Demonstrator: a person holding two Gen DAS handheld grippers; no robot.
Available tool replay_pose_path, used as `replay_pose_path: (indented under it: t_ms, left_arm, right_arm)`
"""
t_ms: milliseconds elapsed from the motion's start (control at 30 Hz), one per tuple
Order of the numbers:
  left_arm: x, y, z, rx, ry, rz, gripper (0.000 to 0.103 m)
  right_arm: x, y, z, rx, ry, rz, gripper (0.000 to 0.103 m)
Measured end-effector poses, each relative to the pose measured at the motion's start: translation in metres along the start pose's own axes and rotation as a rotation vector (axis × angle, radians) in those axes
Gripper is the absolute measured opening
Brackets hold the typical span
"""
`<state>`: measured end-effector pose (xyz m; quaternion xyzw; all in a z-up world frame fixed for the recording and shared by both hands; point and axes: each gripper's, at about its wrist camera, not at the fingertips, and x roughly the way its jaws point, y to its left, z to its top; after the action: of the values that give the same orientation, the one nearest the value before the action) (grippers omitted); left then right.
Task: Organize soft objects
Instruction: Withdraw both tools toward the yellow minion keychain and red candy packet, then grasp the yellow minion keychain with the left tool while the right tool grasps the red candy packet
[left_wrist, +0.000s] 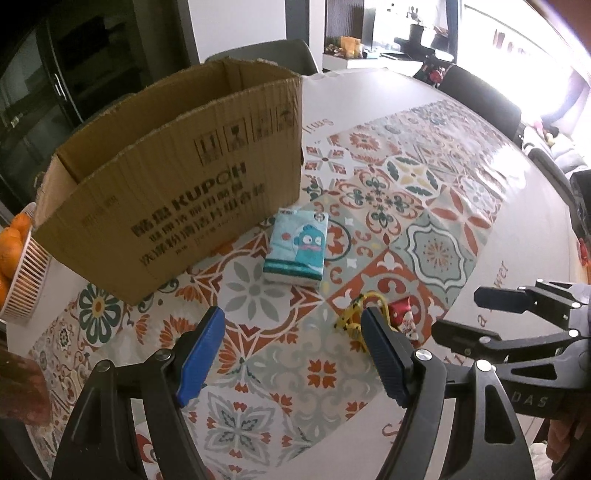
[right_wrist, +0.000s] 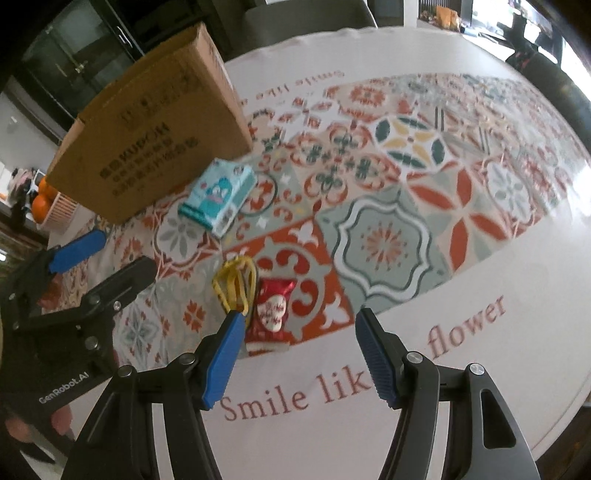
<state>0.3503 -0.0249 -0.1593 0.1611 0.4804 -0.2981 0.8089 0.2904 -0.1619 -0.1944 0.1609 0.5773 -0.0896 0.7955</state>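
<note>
An open cardboard box (left_wrist: 177, 181) stands at the far left of the patterned table; it also shows in the right wrist view (right_wrist: 155, 133). A teal tissue pack (left_wrist: 297, 245) (right_wrist: 218, 194) lies in front of the box. A yellow soft loop item (left_wrist: 356, 317) (right_wrist: 236, 284) and a red snack packet (left_wrist: 404, 314) (right_wrist: 271, 312) lie side by side nearer me. My left gripper (left_wrist: 291, 332) is open and empty, its right finger beside the yellow item. My right gripper (right_wrist: 299, 332) is open and empty, just right of the red packet.
A white basket of oranges (left_wrist: 22, 273) sits left of the box. Dark chairs (left_wrist: 480, 99) stand around the table's far edge. The tablecloth (right_wrist: 388, 236) bears tile patterns and printed words. The right gripper shows at the right in the left wrist view (left_wrist: 472, 314).
</note>
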Motion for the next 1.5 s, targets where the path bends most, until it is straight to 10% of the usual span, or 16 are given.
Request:
replay_pose_path:
  t_ms: [1067,1500]
  left_arm:
    - [0.051,-0.014,-0.013,-0.172,0.192,-0.232,0.075]
    - [0.077,-0.029,-0.005,-0.187,0.225,-0.180,0.071]
  right_arm:
    - [0.041,0.006,-0.023,-0.080,-0.027,0.042,0.057]
    - [0.040,-0.003,-0.023,-0.089,-0.071,0.016,0.041]
